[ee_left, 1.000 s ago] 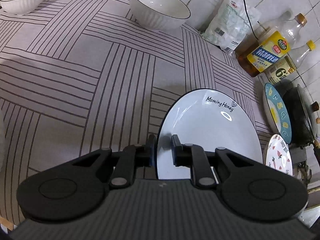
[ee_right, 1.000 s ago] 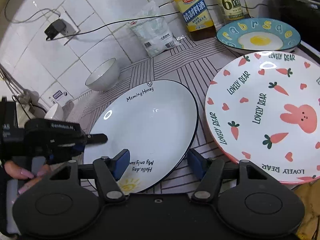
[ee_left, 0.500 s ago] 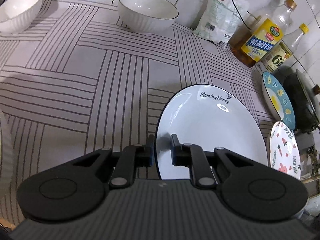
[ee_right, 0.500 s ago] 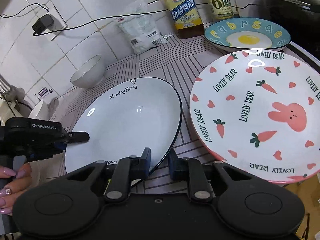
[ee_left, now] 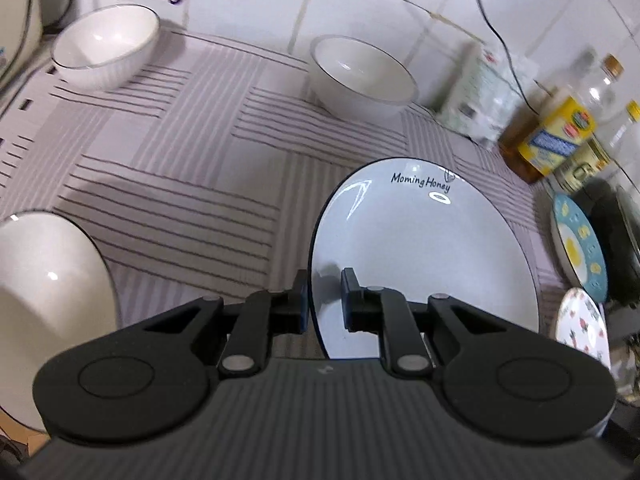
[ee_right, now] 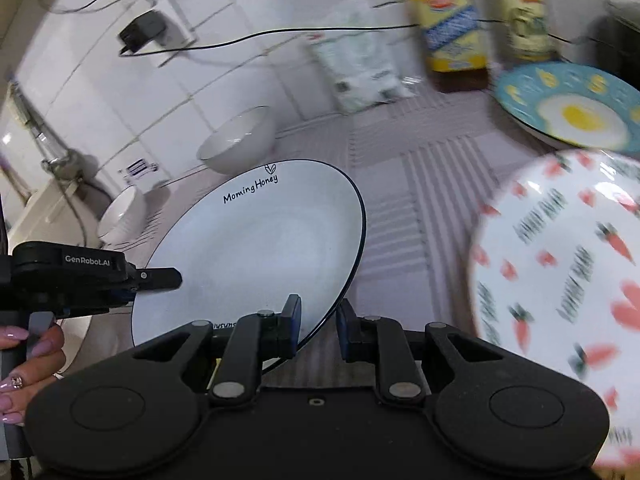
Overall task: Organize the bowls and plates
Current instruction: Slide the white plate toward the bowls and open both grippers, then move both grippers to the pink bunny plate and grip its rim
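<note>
Looking through the left wrist view first: the left tool (ee_left: 325, 300) is clamped narrow on the near rim of the white plate (ee_left: 424, 256), the one with the "Morning Honey" lettering, and the plate looks tilted up off the striped table (ee_left: 180, 184). Two white bowls (ee_left: 108, 46) sit back by the tiled wall, a third bowl (ee_left: 48, 304) is close on the left, and the egg plate (ee_left: 576, 248) and the carrot plate (ee_left: 584, 328) are off to the right edge near the bottles (ee_left: 548, 140)

Right wrist view: the right tool (ee_right: 318, 326) has just been closing and now pinches the opposite rim of that same white plate, so both tools share it. The left tool's finger reaches in over the rim from the left, with a hand (ee_right: 28, 360) under it. The carrot plate is right beside it, the egg plate further back

My take on doing this bit well: keep both grips tight and move the two ends together, same height, so the rim doesn't twist out of one pinch. If it's going onto the carrot plate, I'd clear that rim first, set it down level, and let go of one side only once it's resting
</note>
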